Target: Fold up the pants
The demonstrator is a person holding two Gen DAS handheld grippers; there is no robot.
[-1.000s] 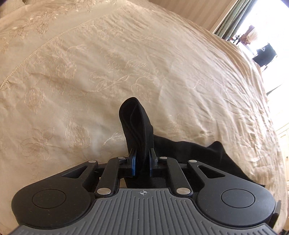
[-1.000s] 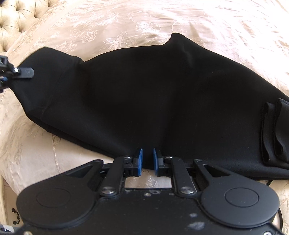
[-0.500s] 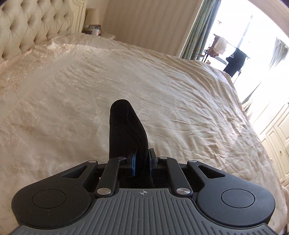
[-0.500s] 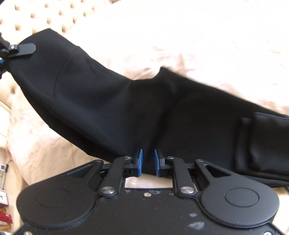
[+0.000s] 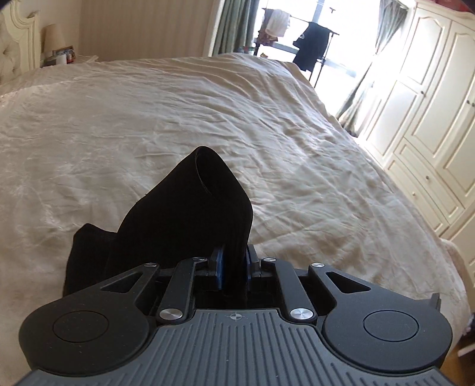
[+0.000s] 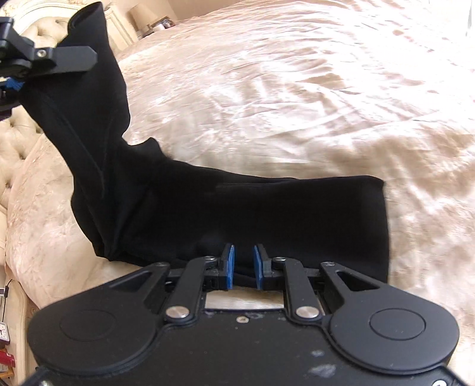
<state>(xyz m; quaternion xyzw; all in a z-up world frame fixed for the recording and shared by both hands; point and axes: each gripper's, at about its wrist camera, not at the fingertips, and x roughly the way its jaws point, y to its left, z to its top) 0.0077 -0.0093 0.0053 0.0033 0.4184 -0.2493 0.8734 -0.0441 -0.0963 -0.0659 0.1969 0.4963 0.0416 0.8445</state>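
Item one, the bed (image 5: 148,118): a wide cream bedspread, wrinkled, fills most of both views; in the right wrist view we also see its embroidered edge at lower left and a tufted headboard (image 6: 17,139) at the left margin.

Item two, the wardrobe (image 5: 430,104): cream panelled doors and drawers down the right side of the left wrist view, with a bright window (image 5: 341,44) and green curtains (image 5: 234,26) at the top centre. We count dark and light garments hanging on a rack (image 5: 308,44) before the glass.

Item three, the pants (image 6: 237,213): black, and the only task item. In the right wrist view we find them in an L, one part lying flat across the middle of the frame on the bedspread, the other rising steeply to the upper left. In the left wrist view a bunched end stands up at centre frame, curled over into a loop.

Item four, the left gripper (image 5: 234,264): its blue pads are drawn narrow and pinch a fold of the pants between them. We see it again at the upper left of the right wrist view, carrying the raised end.

Item five, the right gripper (image 6: 243,265): its jaws stand narrowly parted at bottom centre, with the near edge of the flat black cloth between the pads; we cannot tell whether they press on it.

Item six, a bedside lamp (image 5: 53,38) at upper left.
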